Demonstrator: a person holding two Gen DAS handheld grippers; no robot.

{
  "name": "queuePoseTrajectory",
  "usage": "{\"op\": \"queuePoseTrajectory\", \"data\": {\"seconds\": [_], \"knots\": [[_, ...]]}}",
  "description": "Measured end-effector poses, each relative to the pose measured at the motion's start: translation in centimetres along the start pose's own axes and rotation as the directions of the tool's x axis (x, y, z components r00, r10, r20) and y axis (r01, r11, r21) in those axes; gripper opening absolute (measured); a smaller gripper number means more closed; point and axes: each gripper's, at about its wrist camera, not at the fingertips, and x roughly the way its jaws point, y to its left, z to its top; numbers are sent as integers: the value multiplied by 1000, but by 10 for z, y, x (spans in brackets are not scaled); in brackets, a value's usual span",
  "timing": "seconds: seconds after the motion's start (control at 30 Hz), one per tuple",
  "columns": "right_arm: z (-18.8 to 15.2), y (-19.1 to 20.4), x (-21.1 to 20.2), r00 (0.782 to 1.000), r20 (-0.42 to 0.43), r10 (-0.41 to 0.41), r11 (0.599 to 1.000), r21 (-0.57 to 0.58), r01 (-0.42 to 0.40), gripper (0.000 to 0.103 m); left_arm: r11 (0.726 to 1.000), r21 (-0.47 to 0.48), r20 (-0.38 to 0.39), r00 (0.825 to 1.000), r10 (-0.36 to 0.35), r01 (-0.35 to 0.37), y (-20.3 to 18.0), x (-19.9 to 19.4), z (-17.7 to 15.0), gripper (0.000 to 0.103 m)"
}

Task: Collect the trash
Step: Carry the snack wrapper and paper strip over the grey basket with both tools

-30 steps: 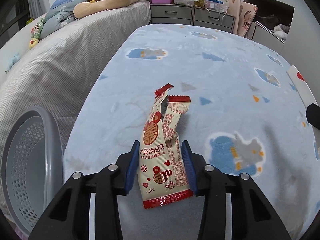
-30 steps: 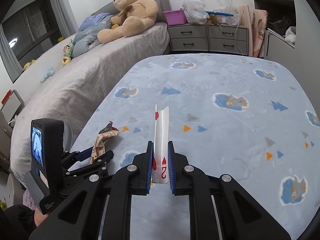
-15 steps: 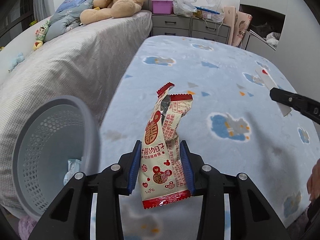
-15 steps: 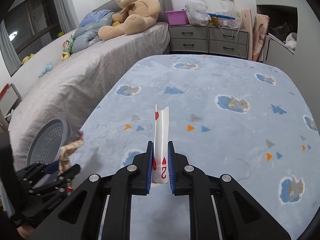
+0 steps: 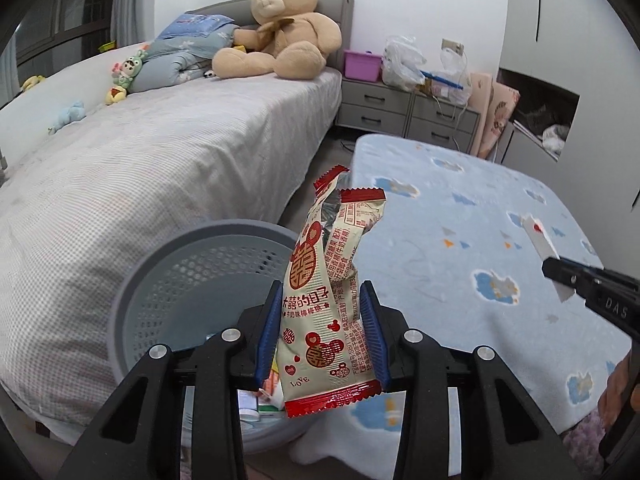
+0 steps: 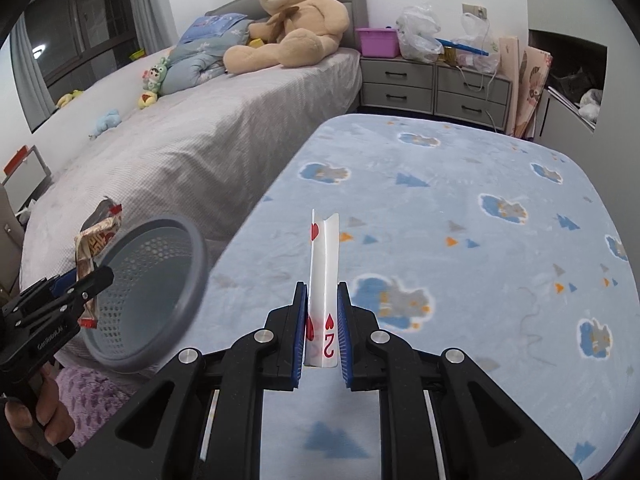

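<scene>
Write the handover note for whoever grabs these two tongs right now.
Left tongs: shut on the snack wrapper, held upright over the near rim of the grey basket. The basket stands on the floor between the grey bed and the blue blanket; some litter already lies at its bottom.
Right tongs: shut on a bent playing card, a two of hearts, held over the blue blanket, to the right of the basket.
Done: both pieces picked up.
Left: release the wrapper into the basket, then bring the card across and drop it in too.
</scene>
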Motion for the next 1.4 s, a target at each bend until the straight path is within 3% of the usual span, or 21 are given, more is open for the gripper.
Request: {"op": "queuePoseTrajectory", "data": {"seconds": [0.2,0.53,1.13,1.27,1.4], "knots": [[7,35,-9,999,4,36,999,-21,-36,16,1000,-24,27,999,19,-18,31,-13,3,38],[30,71,-15,992,9,129,990,-62,-128,16,997,-41,29,998,60,-59,48,-10,6,38],[42,134,50,957,-139,256,948,-158,-277,16,990,-41,1,991,134,-133,74,21,16,38],[41,147,70,938,-185,293,934,-153,-322,16,986,-40,-25,986,162,-163,83,35,16,38],[40,161,83,936,-207,286,925,-197,-326,16,981,-56,-48,982,184,-187,92,48,15,38]]}}
